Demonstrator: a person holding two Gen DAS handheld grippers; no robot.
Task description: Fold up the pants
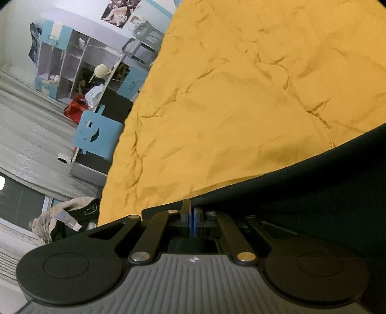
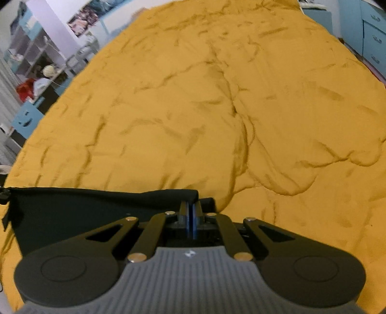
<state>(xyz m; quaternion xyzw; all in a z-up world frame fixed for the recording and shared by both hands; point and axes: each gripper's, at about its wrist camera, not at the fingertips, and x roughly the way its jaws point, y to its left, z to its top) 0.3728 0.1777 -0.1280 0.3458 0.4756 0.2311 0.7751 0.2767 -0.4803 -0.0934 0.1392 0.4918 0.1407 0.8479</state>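
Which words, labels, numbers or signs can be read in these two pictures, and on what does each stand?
No words or numbers can be read.
Small white emblem on the left hand-held gripper body: a logo, no letters.
Same emblem on the right hand-held gripper.
White mark on the dark garment beside the bed: too small to read.
Wall poster: pictures only, blurred.

- Left gripper (image 1: 192,212): jaws pressed together, pinching the dark pants (image 1: 301,193) edge, angled downward.
- Right gripper (image 2: 191,212): jaws closed tight on the pants' corner, tilted more steeply down.
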